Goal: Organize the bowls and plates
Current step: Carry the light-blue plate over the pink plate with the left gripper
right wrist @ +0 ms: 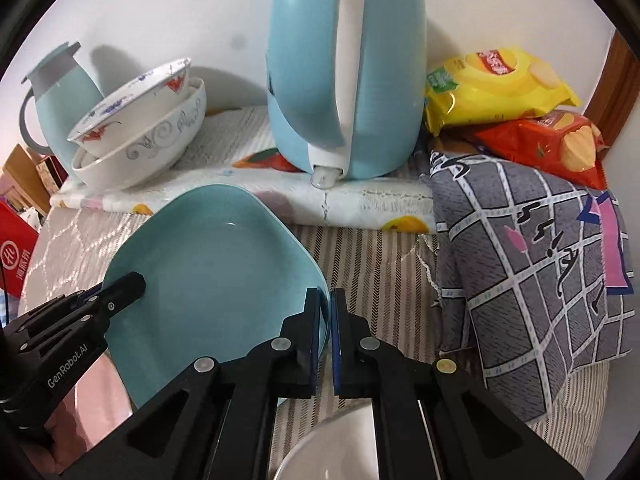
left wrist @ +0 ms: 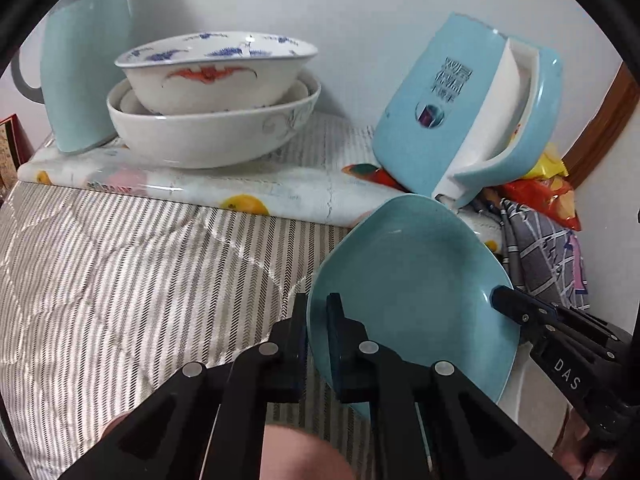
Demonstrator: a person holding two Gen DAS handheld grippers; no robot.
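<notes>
A light blue squarish plate (left wrist: 412, 292) is held above the striped cloth by both grippers. My left gripper (left wrist: 318, 312) is shut on its left rim. My right gripper (right wrist: 327, 304) is shut on its right rim; it also shows in the left wrist view (left wrist: 504, 300). The plate also shows in the right wrist view (right wrist: 212, 264), with the left gripper (right wrist: 128, 288) on its far edge. At the back, a white bowl with blue and red patterns (left wrist: 216, 68) sits nested in a larger white bowl (left wrist: 212, 136).
A light blue jug (left wrist: 86, 80) stands left of the bowls. A blue kettle (right wrist: 344, 68) stands on a fruit-print mat (left wrist: 280, 188). Snack bags (right wrist: 500, 84) and a grey patterned cloth (right wrist: 532, 264) lie to the right. A red box (right wrist: 16, 248) is at the left edge.
</notes>
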